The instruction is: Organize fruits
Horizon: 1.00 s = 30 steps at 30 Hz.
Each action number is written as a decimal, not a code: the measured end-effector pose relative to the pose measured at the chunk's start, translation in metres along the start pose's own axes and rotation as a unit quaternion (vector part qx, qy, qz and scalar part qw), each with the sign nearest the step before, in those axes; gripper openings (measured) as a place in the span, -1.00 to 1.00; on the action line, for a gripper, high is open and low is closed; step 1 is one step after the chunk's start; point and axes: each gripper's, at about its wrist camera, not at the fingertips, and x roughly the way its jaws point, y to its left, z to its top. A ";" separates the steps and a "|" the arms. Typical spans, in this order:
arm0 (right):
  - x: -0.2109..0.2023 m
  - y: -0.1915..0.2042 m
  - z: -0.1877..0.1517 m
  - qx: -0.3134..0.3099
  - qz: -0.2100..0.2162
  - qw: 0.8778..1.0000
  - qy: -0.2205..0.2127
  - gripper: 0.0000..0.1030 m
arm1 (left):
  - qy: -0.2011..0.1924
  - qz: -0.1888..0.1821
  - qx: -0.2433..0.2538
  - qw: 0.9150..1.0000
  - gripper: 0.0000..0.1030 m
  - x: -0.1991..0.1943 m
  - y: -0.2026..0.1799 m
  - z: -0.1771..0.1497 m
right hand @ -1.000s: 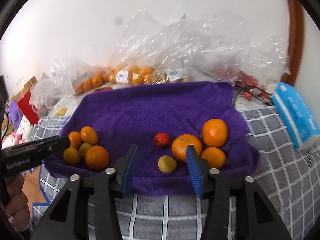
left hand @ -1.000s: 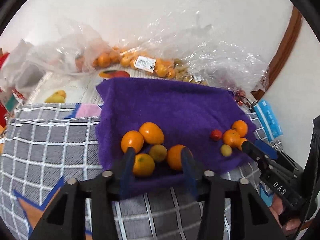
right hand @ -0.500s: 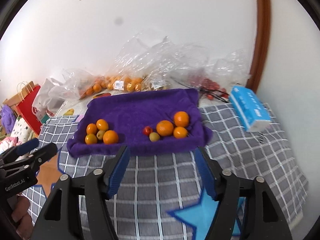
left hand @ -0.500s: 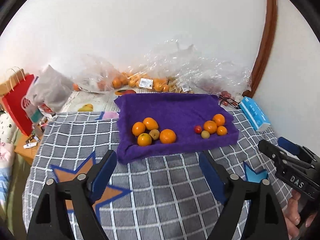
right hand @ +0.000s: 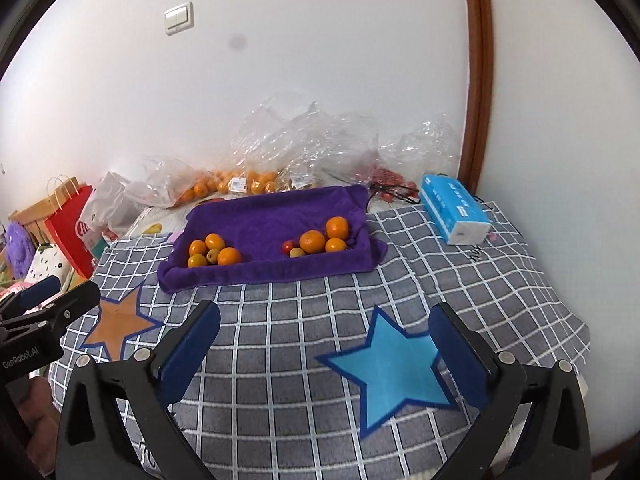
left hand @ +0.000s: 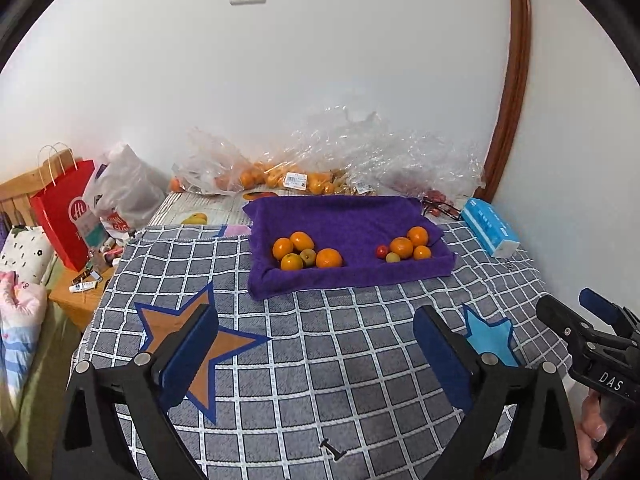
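Observation:
A purple towel point(left hand: 352, 216) point(right hand: 260, 216) lies on the checked cover, bearing two fruit clusters. The left cluster point(left hand: 306, 255) point(right hand: 214, 254) is several oranges around a small yellowish fruit. In the right cluster point(left hand: 404, 246) point(right hand: 316, 240) three oranges lie with a small yellow fruit and a red tomato point(left hand: 382, 251). My left gripper point(left hand: 316, 344) hangs well in front of the towel, its jaws opening wide with nothing between them. My right gripper point(right hand: 326, 340) is likewise back from the towel, jaws opening, nothing between them. Each gripper shows at the other view's edge point(left hand: 592, 332) point(right hand: 44, 308).
Clear plastic bags of oranges point(left hand: 280, 176) point(right hand: 240, 184) pile against the wall behind the towel. A blue tissue pack point(left hand: 490, 230) point(right hand: 454, 212) lies at the right. Left of the bed stand a red paper bag point(left hand: 66, 216), a grey bag point(left hand: 124, 192) and a wooden bedside surface point(left hand: 76, 300).
Both grippers have pulled back and up from the fruit clusters and opened wide. The towel and fruit now look much smaller; the fruit stays where it lay.

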 end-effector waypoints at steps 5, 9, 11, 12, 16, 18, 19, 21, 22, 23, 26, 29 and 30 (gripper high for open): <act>-0.016 -0.001 -0.007 -0.002 -0.006 1.000 -0.011 0.99 | -0.006 0.005 0.010 1.000 0.91 -0.010 -0.007 -0.007; -0.021 -0.003 -0.008 0.001 -0.009 1.000 -0.011 0.99 | -0.005 0.006 0.011 1.000 0.91 -0.013 -0.010 -0.010; -0.022 -0.003 -0.009 0.002 -0.014 1.000 -0.010 0.99 | -0.007 0.010 0.011 1.000 0.91 -0.014 -0.010 -0.012; -0.023 -0.004 -0.009 0.001 -0.016 1.000 -0.010 0.99 | -0.007 0.011 0.010 1.000 0.91 -0.013 -0.010 -0.013; -0.025 -0.005 -0.011 0.003 -0.018 1.000 -0.013 0.99 | -0.004 0.010 0.010 1.000 0.91 -0.013 -0.009 -0.014; -0.025 -0.005 -0.011 0.006 -0.017 1.000 -0.012 0.99 | -0.005 0.011 0.010 1.000 0.91 -0.013 -0.008 -0.014; -0.025 -0.005 -0.011 0.006 -0.017 1.000 -0.012 0.99 | -0.005 0.012 0.009 1.000 0.91 -0.014 -0.008 -0.014; -0.025 -0.004 -0.012 0.005 -0.018 1.000 -0.012 0.99 | -0.008 0.013 0.009 1.000 0.91 -0.015 -0.008 -0.013; -0.025 -0.004 -0.012 0.003 -0.018 1.000 -0.012 0.99 | -0.008 0.013 0.009 1.000 0.91 -0.016 -0.008 -0.013; -0.025 -0.004 -0.012 0.002 -0.020 1.000 -0.011 0.99 | -0.008 0.012 0.008 1.000 0.91 -0.016 -0.008 -0.013; -0.025 -0.005 -0.012 0.003 -0.022 1.000 -0.010 0.99 | -0.009 0.012 0.008 1.000 0.91 -0.016 -0.007 -0.013; -0.026 -0.005 -0.012 0.004 -0.023 1.000 -0.010 0.99 | -0.010 0.013 0.009 1.000 0.91 -0.017 -0.008 -0.012; -0.026 -0.005 -0.012 0.004 -0.024 1.000 -0.011 0.99 | -0.010 0.012 0.009 1.000 0.91 -0.017 -0.008 -0.012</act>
